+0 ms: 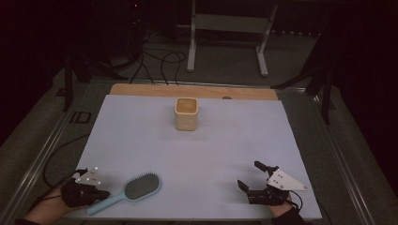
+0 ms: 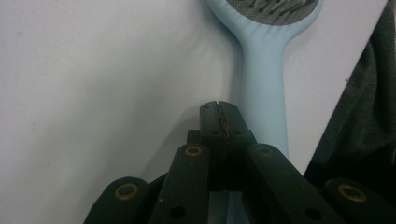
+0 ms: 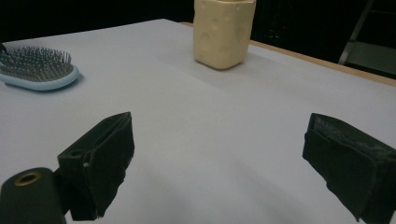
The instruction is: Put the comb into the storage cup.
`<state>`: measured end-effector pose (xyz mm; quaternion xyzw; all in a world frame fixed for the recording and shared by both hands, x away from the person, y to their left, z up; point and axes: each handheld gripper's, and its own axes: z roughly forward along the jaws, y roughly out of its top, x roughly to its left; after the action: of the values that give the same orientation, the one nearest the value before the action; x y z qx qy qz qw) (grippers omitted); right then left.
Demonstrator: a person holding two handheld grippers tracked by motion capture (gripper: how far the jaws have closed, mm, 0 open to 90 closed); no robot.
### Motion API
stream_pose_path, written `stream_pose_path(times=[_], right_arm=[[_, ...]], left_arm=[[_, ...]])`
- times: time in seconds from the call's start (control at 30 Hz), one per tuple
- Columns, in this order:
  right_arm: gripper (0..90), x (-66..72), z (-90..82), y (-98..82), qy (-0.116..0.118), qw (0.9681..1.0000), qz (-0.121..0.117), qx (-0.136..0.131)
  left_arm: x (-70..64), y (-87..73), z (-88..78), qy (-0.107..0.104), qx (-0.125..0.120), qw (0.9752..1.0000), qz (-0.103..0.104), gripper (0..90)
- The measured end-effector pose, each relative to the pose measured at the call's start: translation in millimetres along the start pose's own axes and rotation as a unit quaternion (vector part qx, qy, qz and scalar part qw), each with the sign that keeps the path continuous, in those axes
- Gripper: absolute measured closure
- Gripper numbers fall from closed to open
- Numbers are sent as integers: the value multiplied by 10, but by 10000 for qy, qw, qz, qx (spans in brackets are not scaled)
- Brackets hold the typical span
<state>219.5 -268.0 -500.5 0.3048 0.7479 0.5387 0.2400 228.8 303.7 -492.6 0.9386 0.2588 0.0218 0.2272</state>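
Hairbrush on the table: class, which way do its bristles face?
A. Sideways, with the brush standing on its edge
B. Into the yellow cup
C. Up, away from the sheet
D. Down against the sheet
C: the hairbrush lies flat on the white sheet, and the right gripper view shows its bristles standing upward, well apart from the cup.

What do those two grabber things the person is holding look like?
Both are black tongs with two chunky jaws on jointed bars. The left tongs have brass-coloured rivets, clear in the left gripper view, and rough, ridged pads. Each carries a grey three-cornered plate on top with small dots, plainest on the right tongs. A thin dark cable trails from each. The person wears dark sleeves.
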Motion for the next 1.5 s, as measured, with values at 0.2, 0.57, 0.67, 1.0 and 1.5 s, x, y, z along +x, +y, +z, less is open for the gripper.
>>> stream_pose_path(times=[0.2,0.57,0.67,1.0,1.5], right_arm=[[88,5,0,1,-20,10000,-13,16],[88,4,2,1,-25,10000,3,14],[88,-3,3,-3,-24,10000,2,27],[88,4,6,0,-20,10000,-10,28],[88,-1,12,-5,-7,10000,10,44]], left_arm=[[65,2,-87,244,-316,9989,-242,889],[63,-1,-261,384,-526,9955,-693,639],[29,31,-277,357,-436,9955,-765,558],[-150,197,-224,404,229,9976,-509,234],[-315,472,-102,439,767,9948,-511,0]])
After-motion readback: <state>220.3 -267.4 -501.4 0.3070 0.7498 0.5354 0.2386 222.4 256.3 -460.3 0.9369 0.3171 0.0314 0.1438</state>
